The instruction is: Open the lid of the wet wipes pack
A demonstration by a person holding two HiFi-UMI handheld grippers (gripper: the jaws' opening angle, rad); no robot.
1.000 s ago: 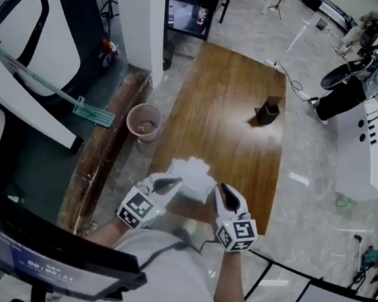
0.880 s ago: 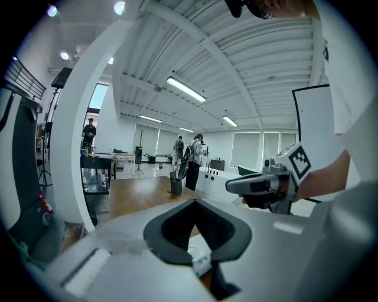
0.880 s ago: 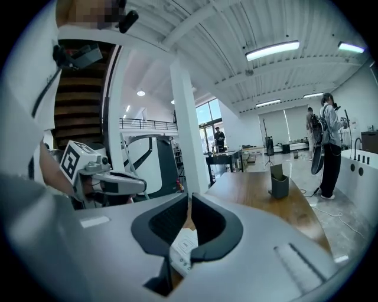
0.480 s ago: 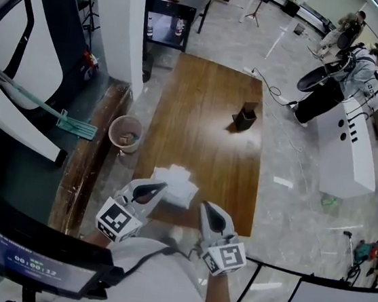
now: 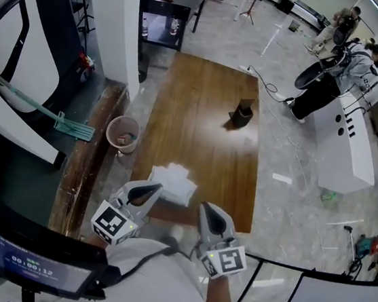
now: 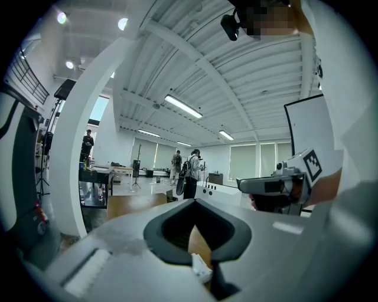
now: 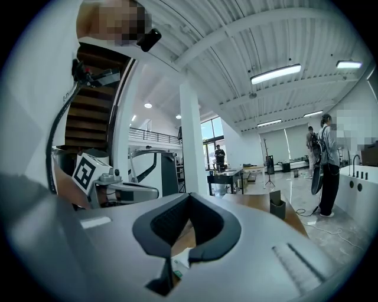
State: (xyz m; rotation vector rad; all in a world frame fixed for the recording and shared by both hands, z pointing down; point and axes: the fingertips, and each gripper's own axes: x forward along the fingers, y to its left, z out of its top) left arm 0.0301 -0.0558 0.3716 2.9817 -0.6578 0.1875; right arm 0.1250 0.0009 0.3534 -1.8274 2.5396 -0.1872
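Observation:
The white wet wipes pack [image 5: 173, 181] lies flat near the front edge of the wooden table [image 5: 204, 135], its lid down as far as I can tell. My left gripper [image 5: 153, 187] hangs just in front of the pack's near left corner, apart from it, jaws shut and empty. My right gripper [image 5: 208, 211] is off the pack's right side, closer to my body, also shut on nothing. In the left gripper view a sliver of the pack [image 6: 201, 269] shows below the closed left gripper [image 6: 214, 266]. The right gripper [image 7: 169, 268] points level, with an edge of the pack [image 7: 181, 259] below it.
A black holder [image 5: 241, 113] stands at the table's far end. A round bin [image 5: 123, 134] and a mop [image 5: 43, 112] are on the floor to the left. A white pillar [image 5: 116, 22] rises behind them. People stand by a white counter [image 5: 346, 149] at the right.
Both grippers, which flanked the pack a second ago, have drawn back from it and risen toward my body. The pack stays on the table.

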